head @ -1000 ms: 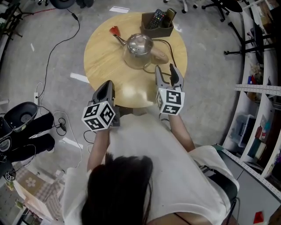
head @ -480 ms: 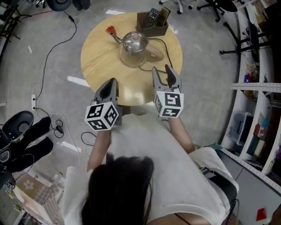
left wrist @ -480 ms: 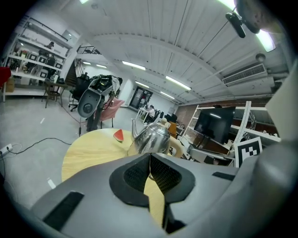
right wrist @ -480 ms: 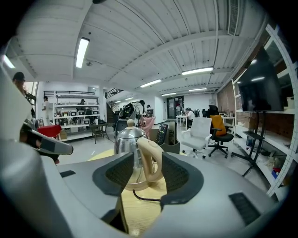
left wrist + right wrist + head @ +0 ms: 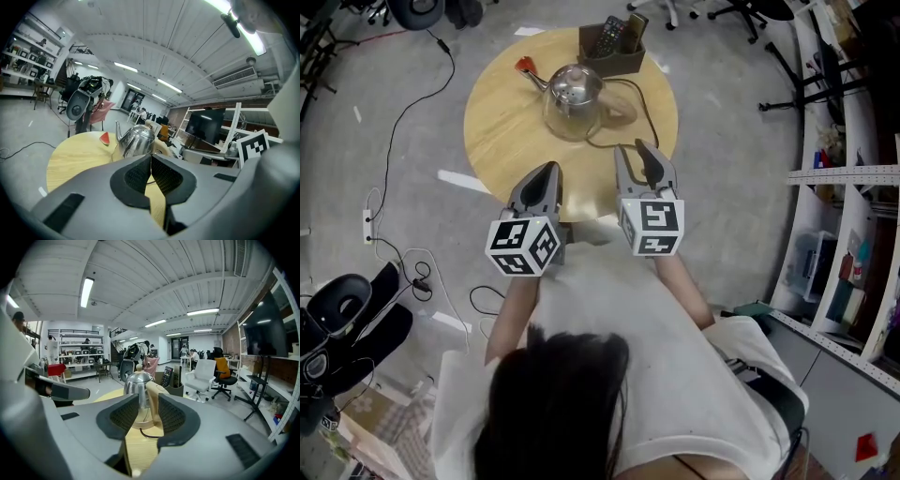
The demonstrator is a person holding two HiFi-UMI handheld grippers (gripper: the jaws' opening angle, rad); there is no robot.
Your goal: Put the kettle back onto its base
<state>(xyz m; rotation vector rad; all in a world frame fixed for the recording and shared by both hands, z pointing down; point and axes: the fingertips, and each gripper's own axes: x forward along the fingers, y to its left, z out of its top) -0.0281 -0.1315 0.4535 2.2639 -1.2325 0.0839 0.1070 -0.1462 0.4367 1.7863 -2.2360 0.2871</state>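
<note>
A shiny steel kettle [image 5: 574, 86] with a beige handle stands on its round base [image 5: 567, 129] on the round wooden table [image 5: 502, 141]; a dark cord [image 5: 649, 108] runs off from the base. Both grippers hover over the table's near edge, apart from the kettle. My left gripper [image 5: 546, 174] is shut with nothing in it; in its own view its pads meet [image 5: 150, 159] in front of the kettle [image 5: 136, 140]. My right gripper [image 5: 639, 156] has its jaws closing, with a gap and nothing between them [image 5: 143, 414]; the kettle [image 5: 137, 383] shows beyond that gap.
A dark box [image 5: 612, 47] holding remote controls stands at the table's far edge. A red wedge like a watermelon slice [image 5: 523, 66] lies by the spout. Cables and a power strip [image 5: 367, 225] lie on the floor at left. Shelving [image 5: 853, 206] stands at right.
Both grippers have drawn back from the kettle toward the near edge of the table and risen. The right jaws have narrowed. The kettle has stayed on its base.
</note>
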